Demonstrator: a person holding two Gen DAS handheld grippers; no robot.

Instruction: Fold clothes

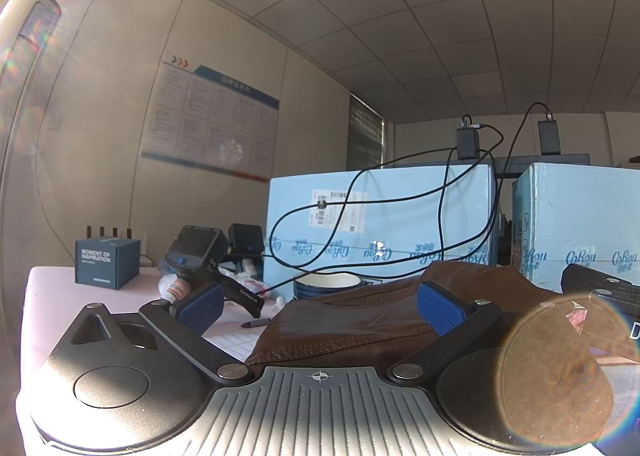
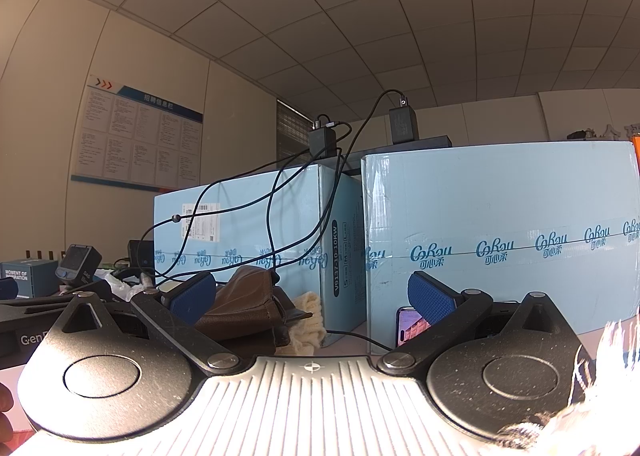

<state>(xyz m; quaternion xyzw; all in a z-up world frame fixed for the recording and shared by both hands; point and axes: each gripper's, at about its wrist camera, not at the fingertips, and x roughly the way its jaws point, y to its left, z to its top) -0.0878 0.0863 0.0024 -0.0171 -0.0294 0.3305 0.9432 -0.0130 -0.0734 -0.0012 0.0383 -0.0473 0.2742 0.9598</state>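
Observation:
A brown leather garment (image 1: 360, 324) lies bunched on the table straight ahead of my left gripper (image 1: 320, 306), which is open with its blue pads apart, low over the garment's near edge. The right wrist view shows the same brown garment (image 2: 244, 308) to the left. A cream knitted piece (image 2: 306, 322) lies beside it against a box. My right gripper (image 2: 312, 296) is open with nothing between its pads, facing the gap between the two boxes.
Two light blue cardboard boxes (image 1: 380, 223) (image 2: 500, 240) stand at the back, with black cables (image 1: 400, 215) and chargers on top. A handheld device (image 1: 200, 252), a dark blue cube box (image 1: 106, 262), a bowl (image 1: 328, 282), a marker (image 1: 258, 322) and a phone (image 2: 412, 326) lie around.

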